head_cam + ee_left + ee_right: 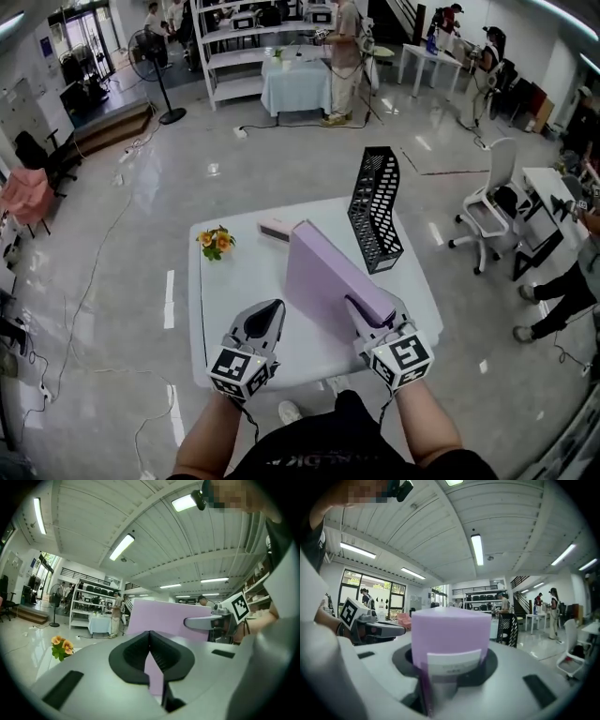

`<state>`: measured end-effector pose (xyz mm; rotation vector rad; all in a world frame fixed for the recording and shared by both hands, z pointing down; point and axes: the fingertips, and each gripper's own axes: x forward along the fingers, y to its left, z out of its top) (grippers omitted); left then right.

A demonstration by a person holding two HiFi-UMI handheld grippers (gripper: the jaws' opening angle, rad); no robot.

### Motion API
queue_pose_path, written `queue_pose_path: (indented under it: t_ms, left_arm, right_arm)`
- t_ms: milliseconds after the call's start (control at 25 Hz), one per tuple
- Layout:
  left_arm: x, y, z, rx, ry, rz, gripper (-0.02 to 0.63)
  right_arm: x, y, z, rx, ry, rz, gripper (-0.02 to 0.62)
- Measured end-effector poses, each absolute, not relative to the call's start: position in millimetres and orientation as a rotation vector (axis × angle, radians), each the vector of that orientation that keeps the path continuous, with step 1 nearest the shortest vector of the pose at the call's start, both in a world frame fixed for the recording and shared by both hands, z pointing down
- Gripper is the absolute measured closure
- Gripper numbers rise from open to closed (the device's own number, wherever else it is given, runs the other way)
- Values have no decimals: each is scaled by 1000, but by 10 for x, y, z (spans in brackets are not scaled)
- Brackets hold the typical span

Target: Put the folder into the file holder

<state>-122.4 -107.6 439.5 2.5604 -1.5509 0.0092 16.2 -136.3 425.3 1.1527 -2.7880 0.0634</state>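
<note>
White surface point(234, 300) fills the space below me, with a glossy floor all round it. The purple folder point(333, 277) stands on its edge over that surface, and my right tool point(366, 314) pinches its near end, jaws pressed on the spine from both sides. From that grip the folder's long axis runs straight away from the tool, its broad face turned toward my left tool point(272, 314). That one hangs beside it with jaws pressed together on nothing, apart from the folder.

The black mesh file holder point(377, 211) stands upright ahead of the right tool, just past the folder's far end and a little to its right. As I judge it, the right hand is nearer and should carry the folder forward and rightward, lining its length up with the holder's slot. Off beyond the left tool sit some flowers point(215, 241) and a small box point(275, 230), well clear.
</note>
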Motion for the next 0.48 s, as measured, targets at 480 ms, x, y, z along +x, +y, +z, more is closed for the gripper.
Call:
queue_pose_path:
  t_ms: [480]
  left_arm:
    - [-880,-899,4354,2680,-1364,17,603]
  right_arm:
    - [536,-1105,4095,1439,-2698,89,453]
